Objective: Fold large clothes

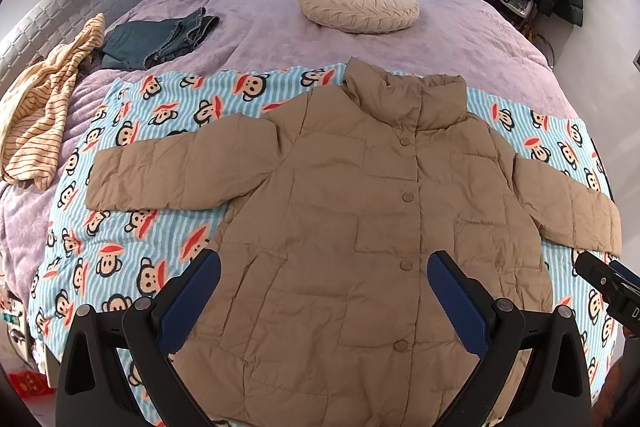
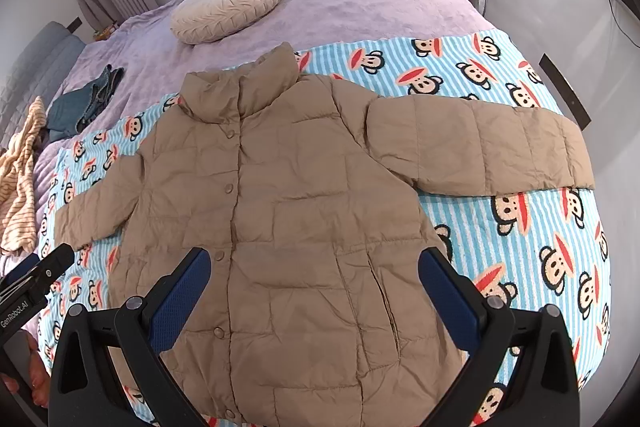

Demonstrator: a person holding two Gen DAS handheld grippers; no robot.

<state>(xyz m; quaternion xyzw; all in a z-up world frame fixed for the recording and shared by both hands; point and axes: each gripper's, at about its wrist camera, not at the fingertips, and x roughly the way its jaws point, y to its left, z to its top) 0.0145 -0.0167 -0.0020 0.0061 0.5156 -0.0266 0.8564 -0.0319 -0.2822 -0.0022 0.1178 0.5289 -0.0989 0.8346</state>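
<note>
A wide bed (image 1: pixel 400 39) under a lilac cover is seen, and across its near half a monkey-print blanket (image 1: pixel 132 227) is spread. On that blanket the tan puffer jacket (image 1: pixel 360 211) is laid flat, front up and snapped closed, with the collar toward the far side and the hem toward the grippers; its long axis is thus run straight away from both cameras, while the sleeves are stretched out sideways. A round cream cushion (image 1: pixel 358 3) is placed beyond the collar, and folded denim (image 1: pixel 160 39) and a striped garment (image 1: pixel 44 107) are left near the headboard.

The left gripper (image 1: pixel 324 299) is held above the lower front with its jaws spread wide and nothing between them; the right gripper (image 2: pixel 314 291) is likewise held apart and empty over the hem area. No fold is yet made. The left sleeve cuff (image 1: pixel 104 183) is judged nearer the left gripper, the right sleeve (image 2: pixel 520 151) nearer the right, so each sleeve is probably best taken by its own side.
</note>
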